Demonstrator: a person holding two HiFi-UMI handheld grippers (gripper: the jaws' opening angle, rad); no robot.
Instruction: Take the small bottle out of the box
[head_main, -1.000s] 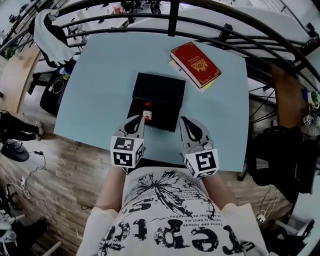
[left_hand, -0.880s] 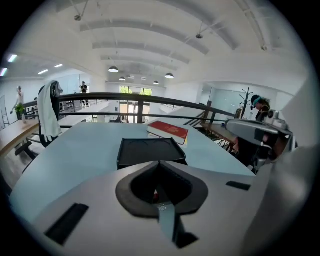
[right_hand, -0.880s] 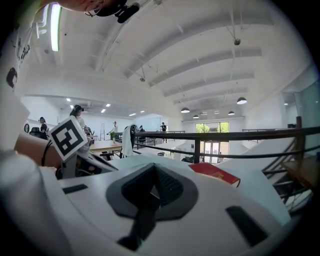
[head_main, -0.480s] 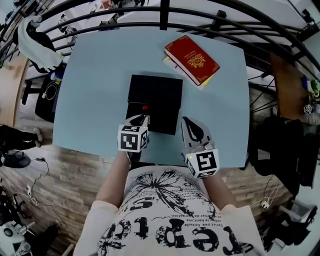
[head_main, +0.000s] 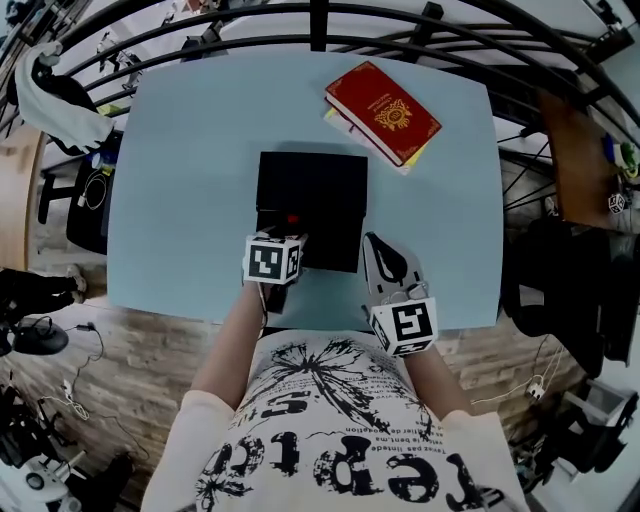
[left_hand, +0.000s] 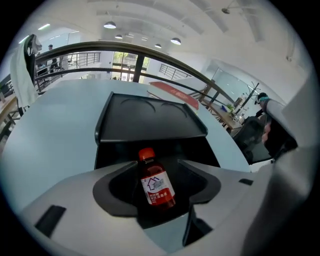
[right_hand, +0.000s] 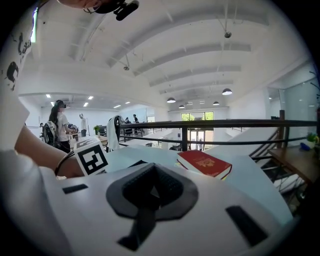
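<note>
A red book (head_main: 382, 112) is lying closed on the light blue surface (head_main: 190, 170). A yellow pad (head_main: 414, 161) is lying beneath the red book, showing at its edges. A black railing (head_main: 318, 20) is running just beyond the red book. A white cloth (head_main: 55, 95) is hanging well left of the red book.

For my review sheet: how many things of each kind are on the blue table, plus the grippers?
Box: 1
Small bottle: 1
Red book: 1
Yellow item under the book: 1
Grippers: 2, the left gripper, jaws opening with the bottle between them, and the right gripper
Total: 6
</note>
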